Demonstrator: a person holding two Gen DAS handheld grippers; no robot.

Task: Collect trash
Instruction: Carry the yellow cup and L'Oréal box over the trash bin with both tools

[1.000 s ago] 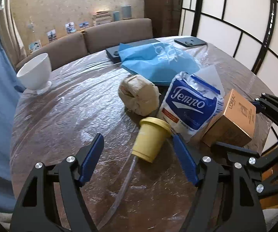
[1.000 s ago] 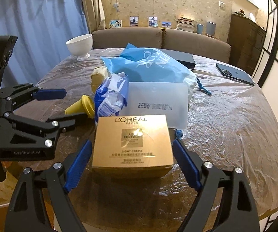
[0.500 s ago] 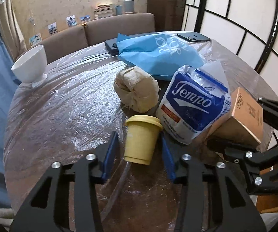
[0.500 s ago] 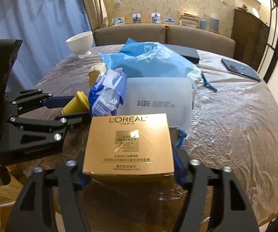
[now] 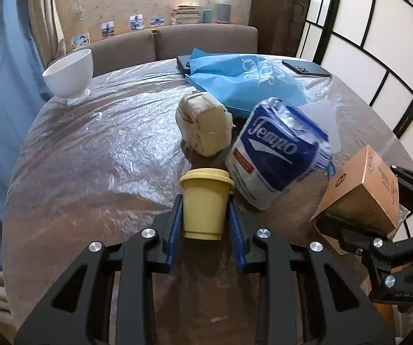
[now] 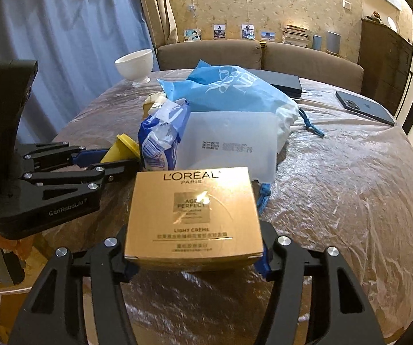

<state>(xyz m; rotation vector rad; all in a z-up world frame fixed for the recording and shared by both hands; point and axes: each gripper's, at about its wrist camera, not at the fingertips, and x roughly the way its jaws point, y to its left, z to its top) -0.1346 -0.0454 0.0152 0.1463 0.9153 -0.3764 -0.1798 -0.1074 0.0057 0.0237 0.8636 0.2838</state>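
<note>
Left gripper [image 5: 205, 211]: jaws just closed in, clamped on the yellow cup [image 5: 205, 202]
Right gripper [image 6: 195, 254]: jaws clamped on the gold box [image 6: 193, 215]
Surface [image 5: 91, 158]: plastic-covered

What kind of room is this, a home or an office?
Most likely a home living or dining room: a brown sofa stands behind the round table, small photos lean on the ledge above it, and a wooden cabinet stands in the corner.
</note>
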